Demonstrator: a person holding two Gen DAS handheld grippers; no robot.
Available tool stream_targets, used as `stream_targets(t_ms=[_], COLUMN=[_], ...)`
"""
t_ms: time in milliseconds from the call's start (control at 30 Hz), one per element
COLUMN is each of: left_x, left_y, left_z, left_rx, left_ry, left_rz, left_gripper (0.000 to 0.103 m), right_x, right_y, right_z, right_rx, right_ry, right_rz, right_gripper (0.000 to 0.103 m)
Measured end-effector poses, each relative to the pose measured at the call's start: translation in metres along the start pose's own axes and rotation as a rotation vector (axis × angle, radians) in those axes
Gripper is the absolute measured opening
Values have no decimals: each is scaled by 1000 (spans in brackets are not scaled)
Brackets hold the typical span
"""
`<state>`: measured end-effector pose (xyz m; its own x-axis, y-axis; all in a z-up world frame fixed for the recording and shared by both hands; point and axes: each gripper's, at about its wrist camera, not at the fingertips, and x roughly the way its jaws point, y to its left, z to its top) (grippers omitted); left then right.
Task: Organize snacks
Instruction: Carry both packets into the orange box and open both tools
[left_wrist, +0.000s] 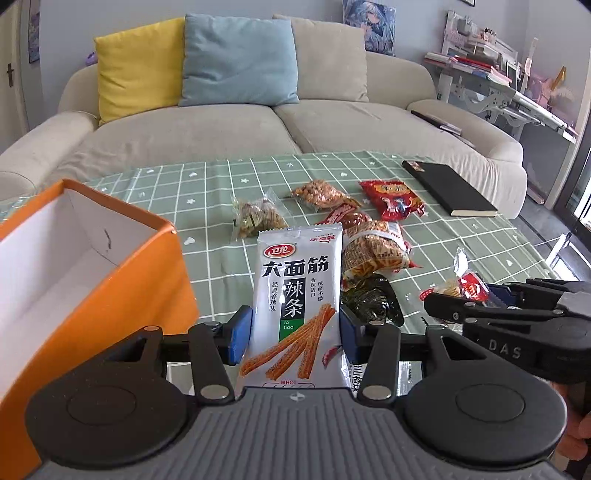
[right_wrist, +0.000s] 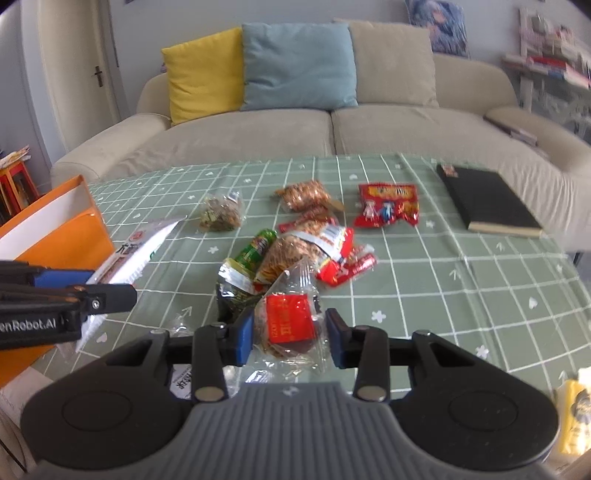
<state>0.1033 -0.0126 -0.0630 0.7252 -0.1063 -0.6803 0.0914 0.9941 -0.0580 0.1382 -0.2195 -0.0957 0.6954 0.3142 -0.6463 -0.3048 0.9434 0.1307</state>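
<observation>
1. Between the blue pads of the left gripper (left_wrist: 295, 328), a white snack bag (left_wrist: 297, 306) is clamped and held upright, just beside the orange box (left_wrist: 122, 280).
2. In the right gripper (right_wrist: 290, 334), a clear packet with a red label (right_wrist: 290, 325) sits between the pads. One pad touches it, but a gap shows on the other side — so whether it is squeezed cannot be told.
3. More snacks are left in a pile (right_wrist: 306, 251) on the green checked cloth (right_wrist: 461, 295), and a black book (right_wrist: 487, 199) lies well apart.
4. The white bag is gripped low down, so it could tip or slip out before the box is reached.
5. The clear packet looks slippery and thin — it could be dropped or crushed.
</observation>
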Motion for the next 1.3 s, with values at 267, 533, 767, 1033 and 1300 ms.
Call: stream_targets(t_ms=[267, 533, 767, 1033, 1300], left_x=[-31, -54, -67, -55, -24], left_y=[11, 40, 80, 135, 188], left_z=[10, 22, 33, 37, 28], left_rx=[-29, -98, -184, -292, -367], left_ry=[-48, -57, -74, -24, 120], left_rz=[17, 105, 181, 270, 313], left_gripper=[55, 55, 55, 55, 56], right_x=[-28, -43, -37, 4, 72], right_y=[28, 67, 116, 178, 227], right_z=[8, 34, 73, 110, 129], right_rx=[-56, -128, -216, -386, -533], right_ry=[-57, -108, -129, -73, 76], right_rz=[60, 146, 262, 353, 357], right_gripper=[38, 37, 37, 36, 36])
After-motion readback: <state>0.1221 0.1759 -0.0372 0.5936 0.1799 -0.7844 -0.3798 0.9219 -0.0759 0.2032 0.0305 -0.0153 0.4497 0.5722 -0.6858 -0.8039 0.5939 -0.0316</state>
